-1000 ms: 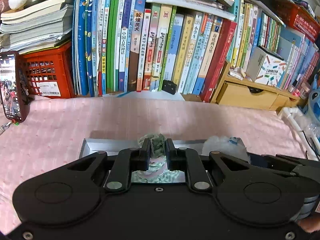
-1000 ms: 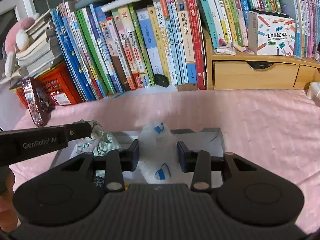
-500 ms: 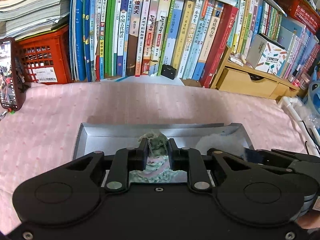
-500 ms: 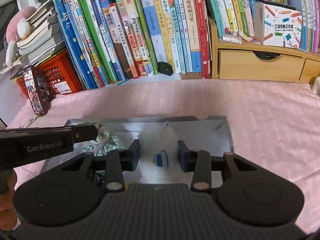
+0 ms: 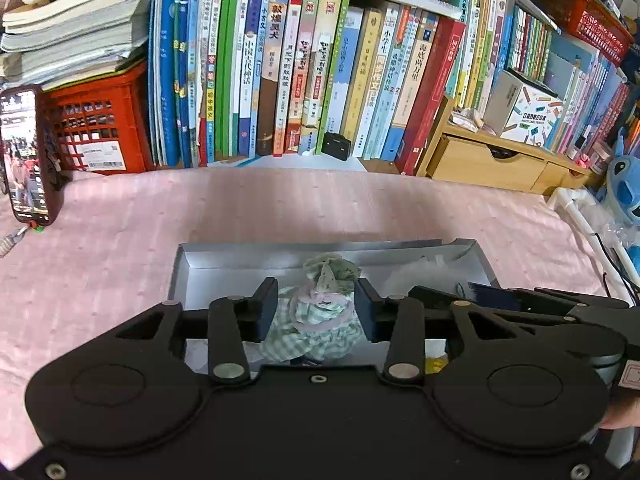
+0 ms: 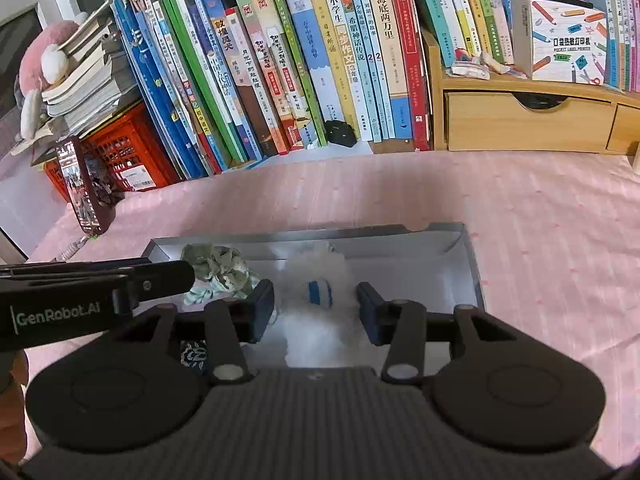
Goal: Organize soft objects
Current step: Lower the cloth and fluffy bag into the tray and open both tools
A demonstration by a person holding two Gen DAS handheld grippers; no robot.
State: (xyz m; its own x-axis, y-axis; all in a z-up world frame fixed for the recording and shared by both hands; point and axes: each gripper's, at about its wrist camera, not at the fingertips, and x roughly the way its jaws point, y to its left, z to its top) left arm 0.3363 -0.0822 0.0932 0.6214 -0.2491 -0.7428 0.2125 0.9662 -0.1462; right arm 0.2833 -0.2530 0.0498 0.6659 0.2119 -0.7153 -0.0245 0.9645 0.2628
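On the pink cloth (image 5: 280, 208) a shallow grey tray (image 5: 178, 268) is seen, long side toward the bookshelf.

Far left, a phone (image 5: 26, 156) is propped upright against a red crate (image 5: 96, 120); a stack of books (image 5: 76, 28) is piled on the crate. A row of upright books (image 5: 304, 76) is ranged along the back, with a small black object (image 5: 336, 146) at their foot.

Left part of tray: a crumpled green checked cloth (image 5: 316, 320) is heaped there, its upper bunch raised above the rest. The left gripper (image 5: 316, 308) is held low over it, jaws spread apart on either side of the heap; no grip on the fabric is shown. From the right wrist view the same cloth (image 6: 218, 270) is noted at the tray's left end, just past the tip of the left gripper's finger (image 6: 168, 280).

Middle of tray (image 6: 468, 252): a fluffy white toy (image 6: 320, 292) with a blue-striped patch is lying on the floor of the tray. The right gripper (image 6: 316, 312) is positioned around it, jaws wide apart, and the pads are seen clear of the fluff on both sides. Exact contact underneath cannot be told. In the left wrist view the toy (image 5: 424, 272) is only partly seen, behind the right gripper's fingers (image 5: 492, 298).

Right part of tray: bare grey floor is visible.

Far right, a wooden drawer unit (image 6: 528, 124) is set against the shelf, with a printed box (image 6: 560, 44) on top. A blue plush (image 5: 624, 188) is noted at the left view's right edge.
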